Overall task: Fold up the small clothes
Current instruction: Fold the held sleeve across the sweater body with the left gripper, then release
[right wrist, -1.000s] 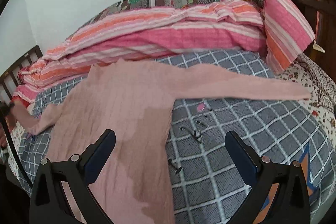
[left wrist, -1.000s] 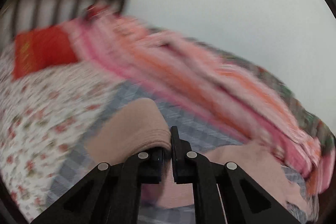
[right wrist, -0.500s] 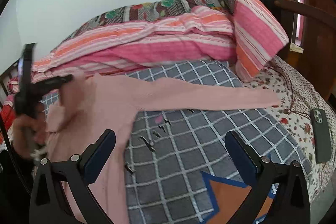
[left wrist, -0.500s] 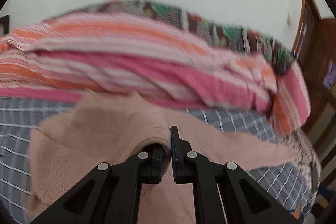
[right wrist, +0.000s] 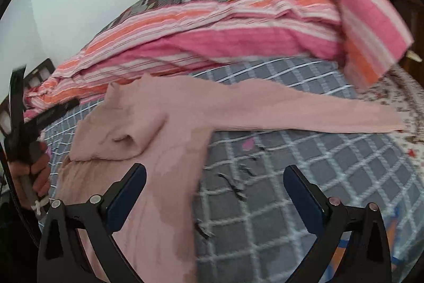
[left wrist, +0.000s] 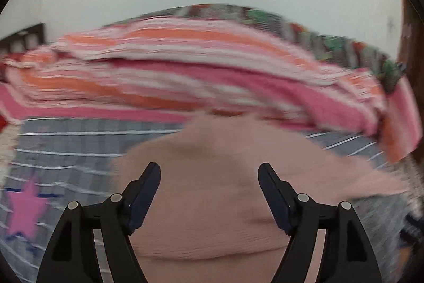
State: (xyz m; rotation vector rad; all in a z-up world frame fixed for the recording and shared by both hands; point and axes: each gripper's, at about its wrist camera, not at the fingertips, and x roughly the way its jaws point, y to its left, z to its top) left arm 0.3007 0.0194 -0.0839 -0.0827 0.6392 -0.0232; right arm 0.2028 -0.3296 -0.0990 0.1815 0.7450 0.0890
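Left gripper point(left wrist: 209, 171) just opened, empty; one pink sweater point(right wrist: 164, 139) below.

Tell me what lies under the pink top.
The pink top lies on the grey checked bedspread, one sleeve folded over its body, the other stretched toward the floral sheet. Whatever sits beneath the fabric is covered.
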